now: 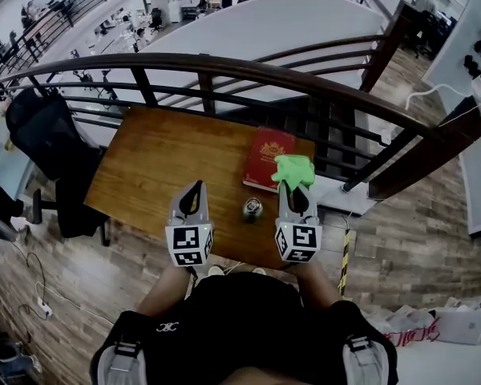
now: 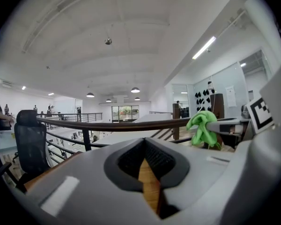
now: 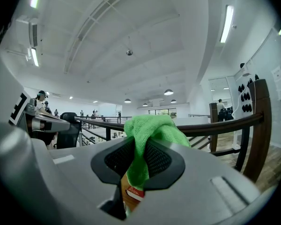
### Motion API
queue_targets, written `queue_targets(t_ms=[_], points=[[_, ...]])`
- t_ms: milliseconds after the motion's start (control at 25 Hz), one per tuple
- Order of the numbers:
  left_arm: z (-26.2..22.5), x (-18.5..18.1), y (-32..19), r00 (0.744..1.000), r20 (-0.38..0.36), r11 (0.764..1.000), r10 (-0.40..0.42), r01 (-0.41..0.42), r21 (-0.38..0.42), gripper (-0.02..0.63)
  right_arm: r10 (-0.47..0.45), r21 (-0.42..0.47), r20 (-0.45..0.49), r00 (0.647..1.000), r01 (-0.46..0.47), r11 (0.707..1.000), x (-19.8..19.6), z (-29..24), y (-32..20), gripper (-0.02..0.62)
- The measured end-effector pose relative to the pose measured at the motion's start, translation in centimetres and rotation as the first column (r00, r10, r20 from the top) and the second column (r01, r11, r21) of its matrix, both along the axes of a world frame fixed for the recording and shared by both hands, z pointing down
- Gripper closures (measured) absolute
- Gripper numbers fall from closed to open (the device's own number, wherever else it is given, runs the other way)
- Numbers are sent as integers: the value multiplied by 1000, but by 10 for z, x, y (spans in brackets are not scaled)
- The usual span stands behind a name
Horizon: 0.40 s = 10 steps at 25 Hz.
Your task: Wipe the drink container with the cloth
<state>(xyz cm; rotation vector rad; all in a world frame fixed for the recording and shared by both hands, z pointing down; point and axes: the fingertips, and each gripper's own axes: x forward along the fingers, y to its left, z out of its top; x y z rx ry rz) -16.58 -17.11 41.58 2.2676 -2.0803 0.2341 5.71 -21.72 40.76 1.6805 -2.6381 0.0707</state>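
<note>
Seen from above, a small silver metal drink can [image 1: 252,208] stood upright near the front edge of a brown wooden counter [image 1: 144,167], between two grey hand-held tools. The right tool [image 3: 136,172] pinched a crumpled bright green cloth [image 3: 150,130], raised near a red book [image 1: 268,157]. The left tool [image 2: 147,172] had its jaws pressed together on nothing. Nothing steadied the can, so a sideways wipe would likely tip it or push it off the edge; the bunched cloth might also slip free.
</note>
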Motion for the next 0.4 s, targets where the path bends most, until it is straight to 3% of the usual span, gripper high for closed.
queue_targets(t_ms=[400], points=[[3, -6, -2, 1000, -17, 1000, 1, -1, -4, 554, -3, 18, -6, 1000, 3, 1000, -8, -3, -3, 537]])
